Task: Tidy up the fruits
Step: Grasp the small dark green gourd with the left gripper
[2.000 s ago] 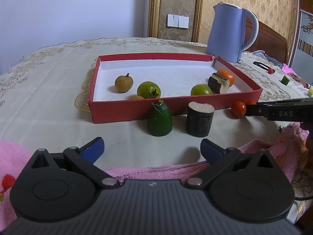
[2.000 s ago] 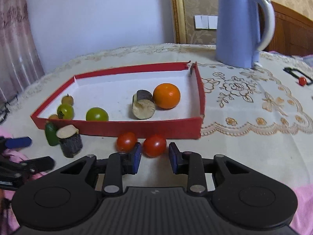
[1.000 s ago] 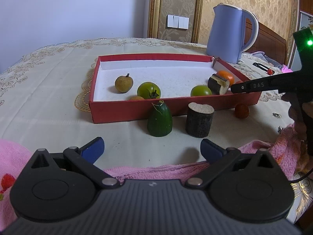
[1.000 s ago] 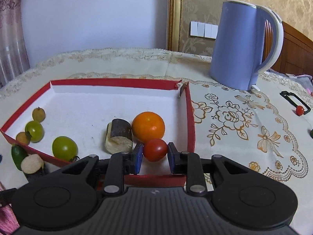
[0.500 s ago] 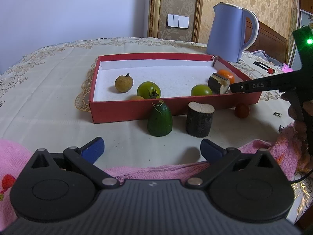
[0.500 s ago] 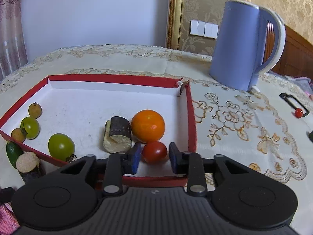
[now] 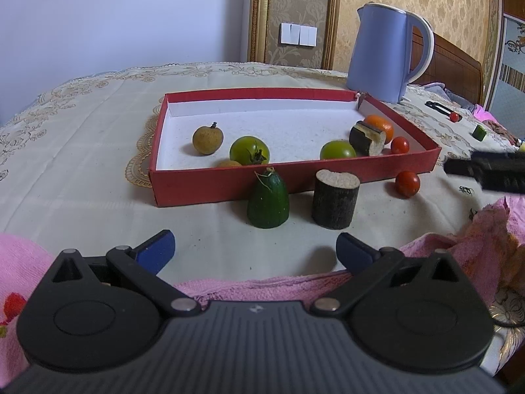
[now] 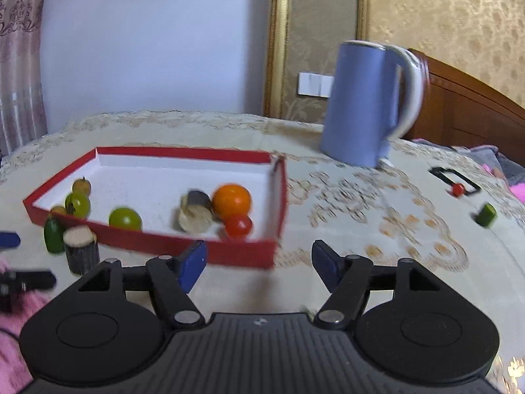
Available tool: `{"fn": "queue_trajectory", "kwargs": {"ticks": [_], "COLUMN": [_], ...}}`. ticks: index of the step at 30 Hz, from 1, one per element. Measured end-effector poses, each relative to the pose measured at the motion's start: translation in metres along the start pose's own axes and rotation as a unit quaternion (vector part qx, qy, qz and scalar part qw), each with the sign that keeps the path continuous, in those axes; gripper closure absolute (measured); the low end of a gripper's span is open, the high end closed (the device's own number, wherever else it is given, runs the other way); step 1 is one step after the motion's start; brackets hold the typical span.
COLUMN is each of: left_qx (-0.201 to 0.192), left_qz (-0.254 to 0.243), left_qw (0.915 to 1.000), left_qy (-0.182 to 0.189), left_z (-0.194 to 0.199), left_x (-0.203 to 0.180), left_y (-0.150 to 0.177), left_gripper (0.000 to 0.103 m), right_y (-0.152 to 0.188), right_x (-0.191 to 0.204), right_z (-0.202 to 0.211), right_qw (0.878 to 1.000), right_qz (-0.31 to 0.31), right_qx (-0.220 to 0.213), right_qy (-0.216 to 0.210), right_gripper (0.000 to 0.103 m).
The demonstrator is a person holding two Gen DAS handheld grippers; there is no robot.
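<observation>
A red box (image 7: 229, 184) (image 8: 157, 244) holds a longan (image 7: 207, 140), two green tomatoes (image 7: 249, 151) (image 7: 338, 150), a dark cane piece (image 7: 367, 138), an orange (image 7: 380, 124) (image 8: 231, 201) and a red cherry tomato (image 7: 399, 145) (image 8: 238, 225). In front of the box stand a green cucumber end (image 7: 268, 203), a cane stump (image 7: 334, 198) and another cherry tomato (image 7: 407, 183). My left gripper (image 7: 256, 251) is open and empty over the pink towel. My right gripper (image 8: 259, 264) is open and empty, in front of the box's right corner.
A blue kettle (image 7: 387, 55) (image 8: 367, 105) stands behind the box. A pink towel (image 7: 459, 246) lies along the near table edge. At the far right lie a small red tomato (image 8: 458, 189) and a green piece (image 8: 486, 215).
My right gripper carried a cherry tomato from the table over the box wall, opened and left it beside the orange, then drew back and up. My left gripper has not moved.
</observation>
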State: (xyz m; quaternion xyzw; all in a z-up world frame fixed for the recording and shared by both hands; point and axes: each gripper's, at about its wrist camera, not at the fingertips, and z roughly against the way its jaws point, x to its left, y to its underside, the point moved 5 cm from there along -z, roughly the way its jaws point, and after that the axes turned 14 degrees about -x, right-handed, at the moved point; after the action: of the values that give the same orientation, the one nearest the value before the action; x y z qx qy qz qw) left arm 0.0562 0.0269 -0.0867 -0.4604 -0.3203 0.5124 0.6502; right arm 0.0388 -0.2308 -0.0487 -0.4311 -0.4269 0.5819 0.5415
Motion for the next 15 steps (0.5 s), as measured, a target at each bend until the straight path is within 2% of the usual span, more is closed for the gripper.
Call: {"fn": "queue_trajectory", "kwargs": {"ticks": [3,9,12,13,15], "left_qx": [-0.001,-0.032,-0.031,-0.030,-0.017], "left_qz": [0.008,-0.001,-0.007,-0.011,-0.017], "left_qw": [0.9999,0.9976,0.9982,0.9980,0.9983], "left_qy": [-0.008,-0.061,-0.051,-0.055,-0.053], "left_z": [0.000,0.005,-0.002,-0.006,-0.014], "left_x": [0.001,0.005,-0.001,-0.003,-0.005], "left_y": [-0.001,-0.014,-0.019,-0.020,-0.019], "left_gripper": [0.000,0.000,0.002,0.005,0.030], "right_y": [0.013,0.027,0.030,0.031,0.031], "right_x": [-0.013,-0.027,-0.026,-0.025,-0.022], "right_z": [0.004,0.000,0.000,0.000,0.001], "right_qw": [1.000,0.997,0.997,0.997,0.998], "right_qz": [-0.024,-0.068,-0.066,-0.060,-0.050], "right_qx": [0.013,0.040,0.044,0.045,0.045], "right_qy": [0.005,-0.008,-0.012,-0.011,-0.009], "right_gripper": [0.033,0.033,0.031,0.031,0.030]}}
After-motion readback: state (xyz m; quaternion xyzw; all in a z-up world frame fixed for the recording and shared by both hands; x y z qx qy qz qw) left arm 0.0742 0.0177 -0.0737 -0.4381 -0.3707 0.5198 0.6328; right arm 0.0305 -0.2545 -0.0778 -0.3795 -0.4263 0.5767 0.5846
